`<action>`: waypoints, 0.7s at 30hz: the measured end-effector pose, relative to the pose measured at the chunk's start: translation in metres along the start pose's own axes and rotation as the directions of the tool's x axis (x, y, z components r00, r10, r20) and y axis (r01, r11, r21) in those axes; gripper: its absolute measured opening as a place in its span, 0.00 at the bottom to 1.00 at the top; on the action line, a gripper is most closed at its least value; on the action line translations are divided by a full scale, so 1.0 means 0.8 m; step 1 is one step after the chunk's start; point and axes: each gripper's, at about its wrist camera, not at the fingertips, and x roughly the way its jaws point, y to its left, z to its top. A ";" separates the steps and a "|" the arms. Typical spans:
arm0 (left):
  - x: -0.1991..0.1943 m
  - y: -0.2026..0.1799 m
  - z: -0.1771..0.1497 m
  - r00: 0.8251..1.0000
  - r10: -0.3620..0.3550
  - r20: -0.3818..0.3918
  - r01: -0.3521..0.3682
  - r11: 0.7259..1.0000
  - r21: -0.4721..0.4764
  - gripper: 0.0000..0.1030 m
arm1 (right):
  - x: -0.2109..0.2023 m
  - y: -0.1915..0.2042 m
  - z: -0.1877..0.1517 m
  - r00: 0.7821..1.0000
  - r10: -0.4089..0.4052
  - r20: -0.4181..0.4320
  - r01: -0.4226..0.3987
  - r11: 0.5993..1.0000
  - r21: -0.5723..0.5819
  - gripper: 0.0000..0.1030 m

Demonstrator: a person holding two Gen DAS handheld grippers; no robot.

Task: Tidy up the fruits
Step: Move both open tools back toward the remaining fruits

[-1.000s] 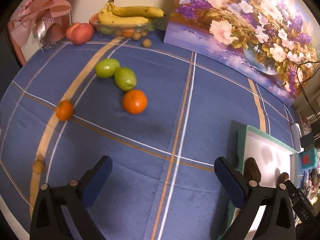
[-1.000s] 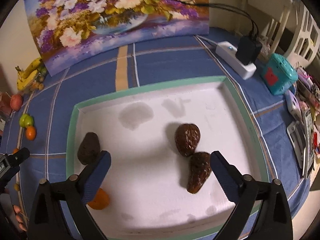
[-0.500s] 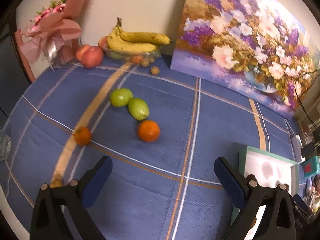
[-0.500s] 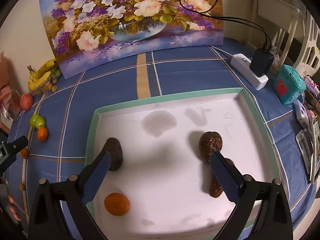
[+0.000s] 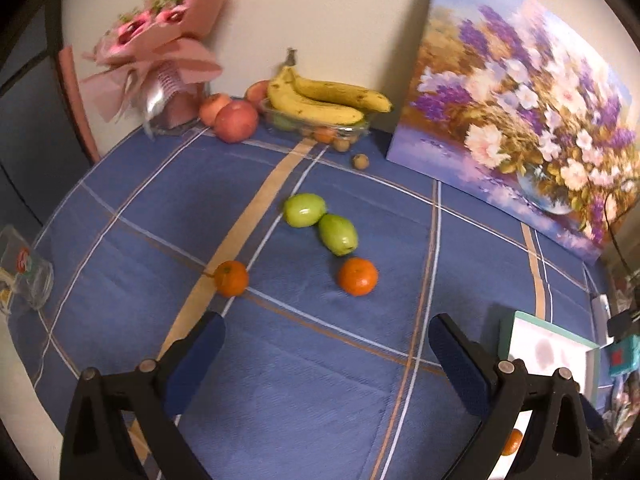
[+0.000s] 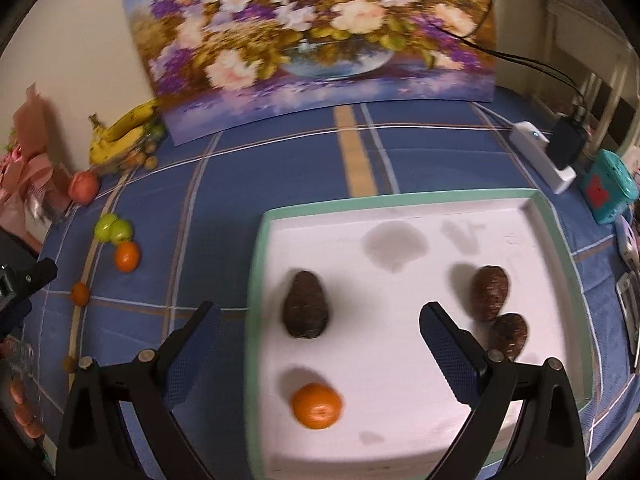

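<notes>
My left gripper point(image 5: 326, 350) is open and empty above the blue tablecloth. Ahead of it lie two oranges point(image 5: 357, 276) point(image 5: 231, 278) and two green fruits point(image 5: 305, 209) point(image 5: 338, 234). My right gripper point(image 6: 318, 338) is open and empty over the white tray point(image 6: 256, 280) with the green rim. In the tray lie an orange point(image 6: 317, 405) and three dark brown avocados point(image 6: 306, 310) point(image 6: 490, 293) point(image 6: 511, 336). The tray's corner shows in the left wrist view point(image 5: 520, 320).
A glass dish with bananas point(image 5: 326, 98) and red apples point(image 5: 235, 121) stand at the back wall by a pink bouquet point(image 5: 160, 52). A flower painting point(image 5: 516, 120) leans on the wall. A glass point(image 5: 24, 276) lies far left. A power strip point(image 6: 544, 156) and teal box point(image 6: 608, 188) sit right.
Both grippers have pulled back and risen. The loose fruits now sit farther ahead of the left gripper. The tray has shifted right in the right wrist view, with the orange fully uncovered.
</notes>
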 end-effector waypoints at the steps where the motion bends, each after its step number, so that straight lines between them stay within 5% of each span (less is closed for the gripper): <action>1: -0.001 0.007 0.000 1.000 -0.006 -0.005 0.006 1.000 -0.011 1.00 | 0.001 0.008 -0.002 1.000 0.007 -0.005 -0.007 1.000 -0.014 0.96; 12: -0.017 0.168 -0.017 0.997 -0.070 0.014 0.071 0.982 -0.177 1.00 | 0.011 0.093 -0.019 0.993 0.114 -0.036 -0.119 0.980 -0.161 0.96; 18: -0.034 0.222 -0.022 0.993 -0.078 0.092 0.094 0.976 -0.195 1.00 | 0.016 0.135 -0.024 0.984 0.169 -0.061 -0.178 0.954 -0.240 0.96; 21: -0.027 0.231 -0.029 0.995 -0.072 0.068 0.082 0.983 -0.167 1.00 | 0.018 0.153 -0.022 0.983 0.172 -0.064 -0.183 0.940 -0.289 0.96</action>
